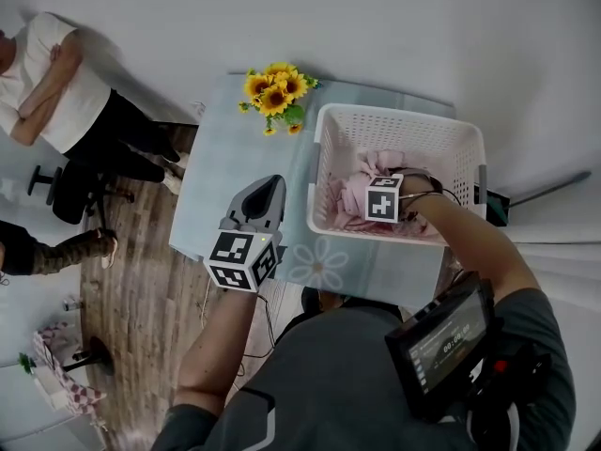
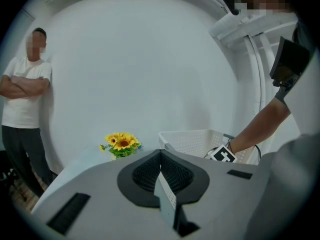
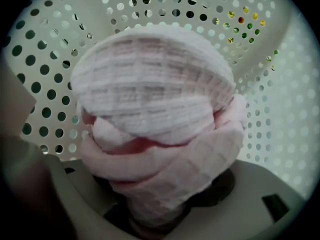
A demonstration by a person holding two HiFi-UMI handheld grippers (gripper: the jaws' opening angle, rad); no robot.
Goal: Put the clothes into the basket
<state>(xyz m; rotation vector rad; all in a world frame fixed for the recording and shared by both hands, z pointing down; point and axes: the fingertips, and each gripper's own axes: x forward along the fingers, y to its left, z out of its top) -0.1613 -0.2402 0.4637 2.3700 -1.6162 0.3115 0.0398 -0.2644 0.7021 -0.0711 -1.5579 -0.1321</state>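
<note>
Step in hand: lowering the pink cloth (image 3: 155,109) into the basket (image 1: 394,120) for release
Right gripper (image 1: 383,198): pointing down inside the basket, jaws set wide around a thick bunch of the pink cloth, which narrows into the jaw throat and appears pinched there
Left gripper (image 1: 274,186): above the table (image 1: 225,158), beside the basket's left wall, jaws together with nothing between them
Cloth position: inside the basket walls, with the perforated sides visible all round it in the right gripper view
Release method: open the jaws fully only once the bundle rests on the pile, then lift straight up so no fold trails over the rim
Snag risk: the waffle-textured fabric may catch on the jaw pads, so confirm that it drops free before withdrawing
Left gripper advice: keep it clear of the rim, or use it to steady the basket if the basket shifts
Basket: white, perforated, standing on the table's right half
Basket contents: pink fabric in several folds, number of garments not discernible
Other items: 1 bunch of sunflowers (image 1: 275,92) at the table's far edge, apart from the basket
</note>
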